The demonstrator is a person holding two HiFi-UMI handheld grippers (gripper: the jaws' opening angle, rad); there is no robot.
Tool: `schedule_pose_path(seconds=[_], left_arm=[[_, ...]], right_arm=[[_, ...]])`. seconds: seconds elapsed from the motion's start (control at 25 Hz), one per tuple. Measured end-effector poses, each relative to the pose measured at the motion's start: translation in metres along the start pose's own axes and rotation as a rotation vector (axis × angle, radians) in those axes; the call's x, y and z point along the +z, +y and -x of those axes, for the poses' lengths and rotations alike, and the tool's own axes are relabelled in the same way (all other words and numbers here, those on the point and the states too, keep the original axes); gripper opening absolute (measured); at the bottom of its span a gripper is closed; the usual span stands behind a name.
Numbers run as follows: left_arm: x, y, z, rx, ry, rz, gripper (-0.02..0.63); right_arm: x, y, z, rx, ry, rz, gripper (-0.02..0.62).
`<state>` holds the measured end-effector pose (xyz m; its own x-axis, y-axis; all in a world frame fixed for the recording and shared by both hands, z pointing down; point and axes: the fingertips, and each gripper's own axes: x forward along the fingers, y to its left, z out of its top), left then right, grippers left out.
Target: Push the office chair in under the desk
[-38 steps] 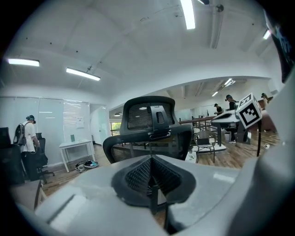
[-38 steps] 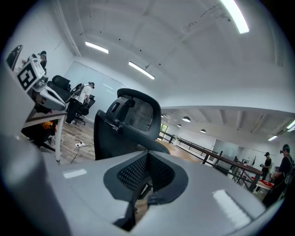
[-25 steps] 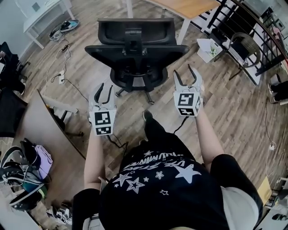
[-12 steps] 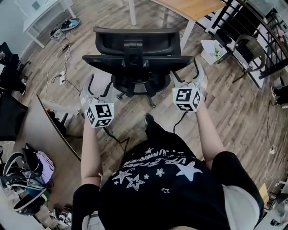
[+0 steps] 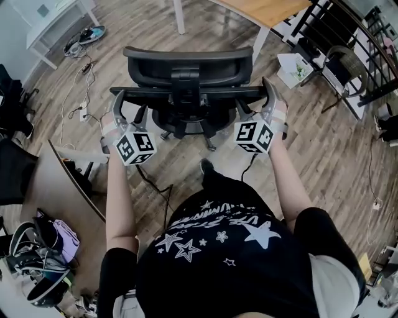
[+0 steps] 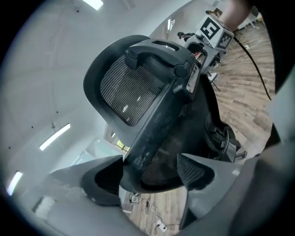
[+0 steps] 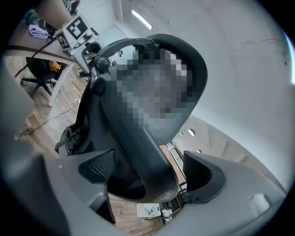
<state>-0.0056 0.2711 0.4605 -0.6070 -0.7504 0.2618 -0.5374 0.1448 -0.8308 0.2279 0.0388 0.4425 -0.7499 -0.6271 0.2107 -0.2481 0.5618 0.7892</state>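
The office chair [image 5: 186, 59] stands at 12 o'clock from the person with its back turned to them. The wooden desk [image 5: 267, 9] is beyond it, more toward 1 o'clock, and the seat is not yet under the desktop. The left gripper [image 5: 129, 104] is at the 9 o'clock end of the backrest [image 5: 217, 93] and the right gripper [image 5: 255, 98] is at the 3 o'clock end. Both claws are spread wide, and their jaws have just been opening. In the left gripper view the dark edge of the backrest sits between the jaws and nearly fills the gap. In the right gripper view the curved frame bar is between the jaws, closer to the pad at 9 o'clock, with free space on the other side. Neither claw is pinching it.

I think the step in hand is to take the backrest at both ends. To do it well, the jaws should go deeper over the frame before they close, so that the pads press on the hard rim and not on the mesh. Then both hands should push equally toward 12 o'clock, otherwise the chair may swing aside on its wheeled base [image 5: 186, 129]. The opening of the desk seems a little toward 1 o'clock, so some gentle steering is probably needed, and the white desk leg [image 5: 261, 43] at 2 o'clock from the chair must be kept clear
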Motion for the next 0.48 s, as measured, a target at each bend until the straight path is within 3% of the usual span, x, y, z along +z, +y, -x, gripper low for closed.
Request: schedule_pose_path(seconds=[0.08, 0.16, 0.32, 0.48], left_arm=[[0.001, 0.004, -0.008, 0.011, 0.002, -0.055, 0.373], [0.003, 0.01, -0.018, 0.014, 0.005, -0.104, 0.373], [0.008, 0.021, -0.039, -0.007, 0.009, -0.161, 0.373], [0.008, 0.018, -0.046, 0.023, 0.0, -0.142, 0.373]], right_arm=[[-0.001, -0.004, -0.006, -0.013, 0.009, 0.011, 0.452], [0.001, -0.009, -0.012, -0.035, 0.012, 0.031, 0.381], [0.008, -0.012, -0.021, -0.023, 0.012, 0.046, 0.347], [0.006, -0.007, -0.016, -0.01, -0.009, 0.061, 0.342]])
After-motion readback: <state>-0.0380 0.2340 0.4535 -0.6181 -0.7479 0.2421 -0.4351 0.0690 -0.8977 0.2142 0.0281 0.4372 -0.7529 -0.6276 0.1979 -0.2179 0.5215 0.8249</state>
